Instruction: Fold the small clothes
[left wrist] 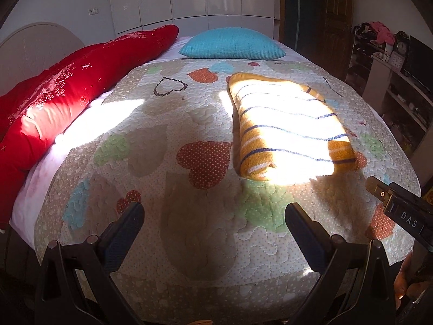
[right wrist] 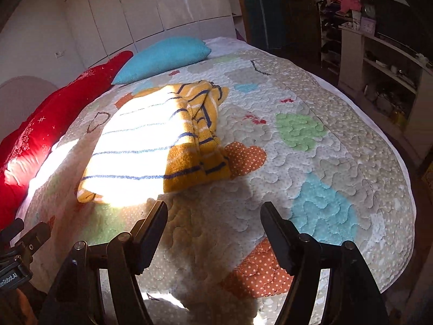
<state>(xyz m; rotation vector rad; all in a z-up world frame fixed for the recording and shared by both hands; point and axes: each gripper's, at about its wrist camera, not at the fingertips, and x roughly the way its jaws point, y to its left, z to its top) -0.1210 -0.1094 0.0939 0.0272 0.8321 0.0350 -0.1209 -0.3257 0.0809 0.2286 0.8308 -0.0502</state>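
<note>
1. Left wrist view: the left gripper (left wrist: 215, 220) hangs over the near part of a quilted bedspread (left wrist: 173, 168) patterned with hearts, its two dark fingers spread wide with nothing between them. Ahead and to the right lies the yellow striped sweater (left wrist: 286, 132), flat on the quilt in a patch of sun, sides turned in so that it forms a rough rectangle. It looks partly folded, and lies well apart from the fingers. Part of the other tool (left wrist: 397, 211) juts in at the right edge. A red duvet (left wrist: 67, 92) and a blue pillow (left wrist: 232, 43) sit at the left side and far end, out of the working space.

2. Right wrist view: the right gripper (right wrist: 213, 218) is likewise open and empty, pointing down at bare quilt. The sweater (right wrist: 151, 140) lies just beyond its left finger, sleeves (right wrist: 205, 124) laid inward. Probably both tools are free so they can take fresh hold for the next fold.
</note>
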